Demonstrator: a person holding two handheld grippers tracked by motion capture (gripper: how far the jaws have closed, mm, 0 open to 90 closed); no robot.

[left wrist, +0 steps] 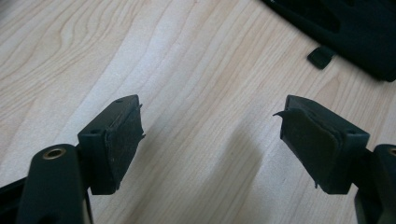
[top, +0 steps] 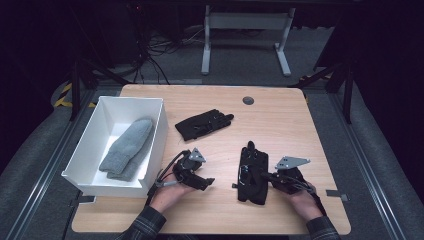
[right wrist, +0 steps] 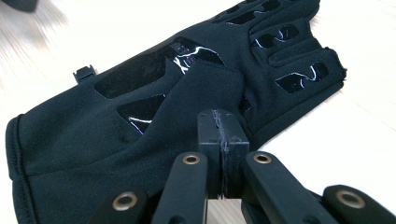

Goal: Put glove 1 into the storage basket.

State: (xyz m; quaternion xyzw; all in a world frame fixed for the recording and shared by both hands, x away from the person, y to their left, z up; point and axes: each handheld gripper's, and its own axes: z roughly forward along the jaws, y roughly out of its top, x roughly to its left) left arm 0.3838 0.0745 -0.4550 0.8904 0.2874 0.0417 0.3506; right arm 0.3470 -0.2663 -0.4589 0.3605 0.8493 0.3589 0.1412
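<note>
A black glove [top: 252, 172] lies on the wooden table [top: 280, 115] near the front right, fingers pointing away from me. My right gripper [top: 264, 176] is at its right side, jaws pressed shut on a fold of the glove [right wrist: 140, 116] by the thumb; in the right gripper view the gripper [right wrist: 222, 133] pinches that fabric. My left gripper [top: 208, 183] rests low over bare wood left of this glove; its jaws stand wide open with nothing between them [left wrist: 210, 119]. A second black glove [top: 204, 124] lies farther back at the table's middle.
A white box [top: 157, 135] stands at the table's left with grey mittens [top: 127, 147] inside. A round grommet [top: 248, 100] sits near the far edge. A corner of the near glove [left wrist: 355, 32] lies beyond the left gripper.
</note>
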